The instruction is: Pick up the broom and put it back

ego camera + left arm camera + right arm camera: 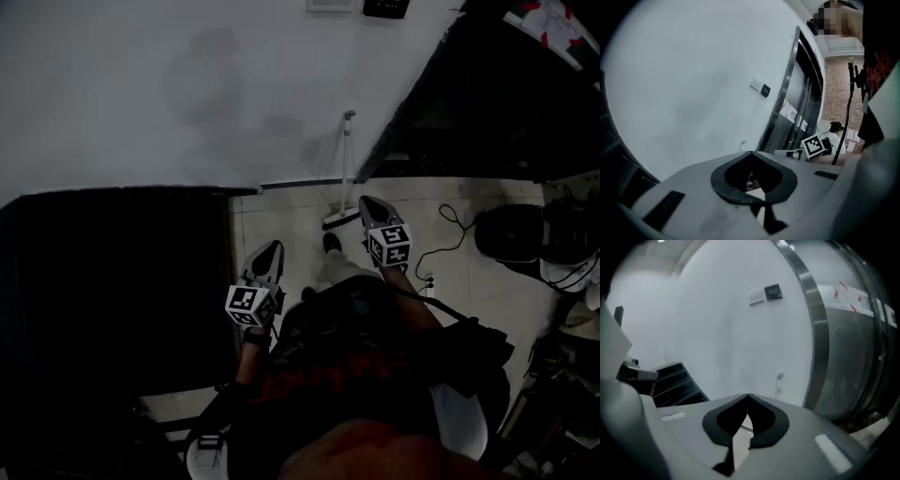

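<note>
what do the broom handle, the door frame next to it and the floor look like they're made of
The broom handle is a pale, thin, matte stick, perhaps plastic or painted metal; it is too small to tell. The door frame looks like brushed metal, likely stainless steel, given its grey sheen with soft streaks. The floor seems to be smooth light tile, judging by faint straight joint lines.
</note>
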`<control>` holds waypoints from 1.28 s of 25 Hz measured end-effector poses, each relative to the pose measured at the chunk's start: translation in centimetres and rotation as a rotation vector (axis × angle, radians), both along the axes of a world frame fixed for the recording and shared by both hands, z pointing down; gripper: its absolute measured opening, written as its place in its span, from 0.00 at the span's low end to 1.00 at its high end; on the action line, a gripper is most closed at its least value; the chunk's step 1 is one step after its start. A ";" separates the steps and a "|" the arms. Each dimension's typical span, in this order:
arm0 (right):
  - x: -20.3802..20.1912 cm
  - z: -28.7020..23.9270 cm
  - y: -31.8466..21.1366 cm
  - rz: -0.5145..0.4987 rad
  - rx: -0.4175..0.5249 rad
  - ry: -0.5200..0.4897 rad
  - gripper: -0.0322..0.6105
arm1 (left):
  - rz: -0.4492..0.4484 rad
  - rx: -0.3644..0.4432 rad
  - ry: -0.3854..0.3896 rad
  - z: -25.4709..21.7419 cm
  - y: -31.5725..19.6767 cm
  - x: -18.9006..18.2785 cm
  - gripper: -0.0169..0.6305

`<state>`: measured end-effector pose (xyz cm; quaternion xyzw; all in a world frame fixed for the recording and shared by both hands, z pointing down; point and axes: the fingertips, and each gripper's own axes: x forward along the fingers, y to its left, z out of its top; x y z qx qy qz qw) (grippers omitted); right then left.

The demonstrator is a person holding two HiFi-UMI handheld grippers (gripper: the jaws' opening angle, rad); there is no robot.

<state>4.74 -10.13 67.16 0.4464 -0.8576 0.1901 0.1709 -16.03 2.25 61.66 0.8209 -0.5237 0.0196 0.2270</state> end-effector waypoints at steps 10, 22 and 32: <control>2.7 11.9 -24.9 -0.008 -0.120 0.163 0.26 | -0.224 0.039 0.000 -4.9 -12.1 4.6 0.03; 1.4 16.8 -28.7 -0.029 -0.233 0.296 0.21 | -0.199 0.057 -0.061 -5.1 -17.1 3.1 0.03; 7.3 -7.3 -16.7 0.068 0.101 -0.039 0.21 | 0.088 0.130 0.005 -6.2 -23.8 6.9 0.03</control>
